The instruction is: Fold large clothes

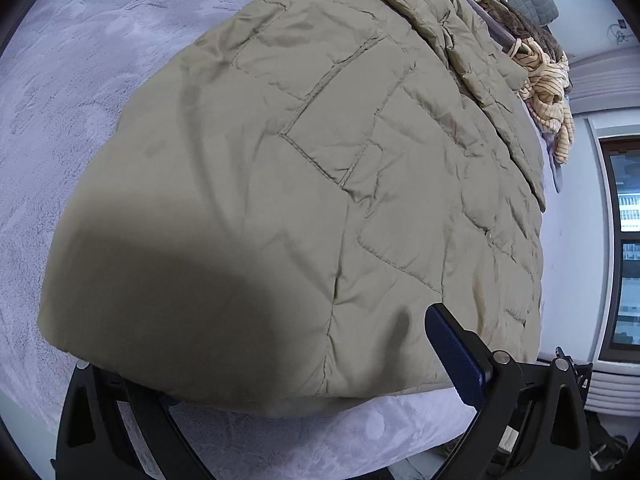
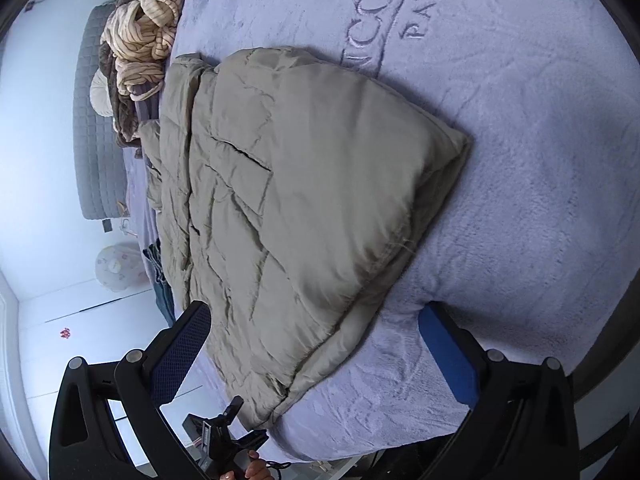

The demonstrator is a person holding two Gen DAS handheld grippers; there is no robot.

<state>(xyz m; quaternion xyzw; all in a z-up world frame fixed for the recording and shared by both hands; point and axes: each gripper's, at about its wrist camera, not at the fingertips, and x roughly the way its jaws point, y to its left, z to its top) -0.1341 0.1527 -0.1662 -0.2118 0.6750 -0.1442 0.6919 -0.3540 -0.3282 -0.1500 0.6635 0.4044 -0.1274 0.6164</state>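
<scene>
A large khaki quilted jacket (image 1: pixel 304 168) lies folded on a lavender plush bed cover (image 1: pixel 72 80). In the left wrist view it fills most of the frame. My left gripper (image 1: pixel 304 364) is open at the jacket's near edge; its right finger (image 1: pixel 456 356) lies over the fabric, and the left finger is hidden under the jacket's edge. In the right wrist view the jacket (image 2: pixel 288 208) lies on the cover (image 2: pixel 520 160). My right gripper (image 2: pixel 316 344) is open and empty, its fingers either side of the jacket's near edge. The left gripper (image 2: pixel 224 440) shows at the bottom, held by a hand.
A pile of striped beige and brown clothes (image 1: pixel 548 84) lies beyond the jacket, seen also in the right wrist view (image 2: pixel 144 36). A grey quilted headboard (image 2: pixel 96 132) stands behind it. A window (image 1: pixel 624 240) and white wall flank the bed. Denim (image 2: pixel 160 280) hangs off the bed edge.
</scene>
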